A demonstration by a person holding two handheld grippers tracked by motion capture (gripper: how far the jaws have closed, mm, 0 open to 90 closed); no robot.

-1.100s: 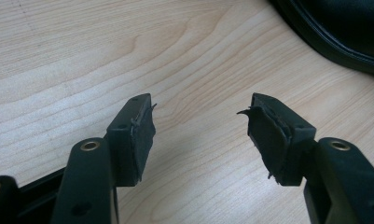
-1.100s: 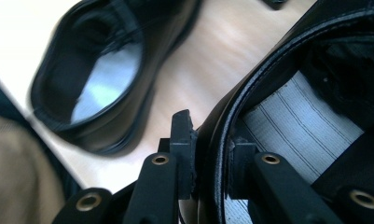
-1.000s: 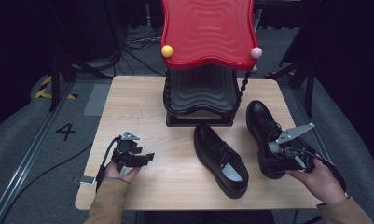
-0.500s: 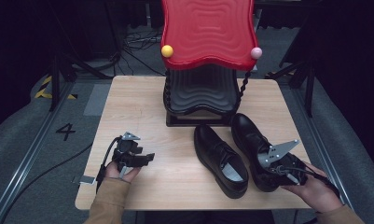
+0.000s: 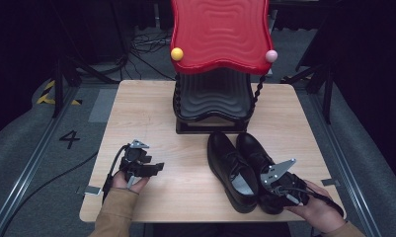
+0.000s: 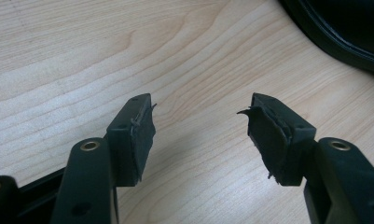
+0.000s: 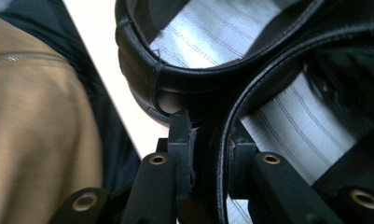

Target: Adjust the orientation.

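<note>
Right gripper [image 5: 277, 190] clamps right shoe [image 5: 257, 153] heel rim (thin grip); slippage may knock left shoe [image 5: 230, 168]; left gripper [image 5: 153, 168] wide open, empty

Two black leather lace-up shoes stand upright side by side on the table, toes pointing away; the left shoe [image 5: 232, 170] rests free — the right shoe [image 5: 257, 160], touching it, is pinched at its heel rim.
</note>
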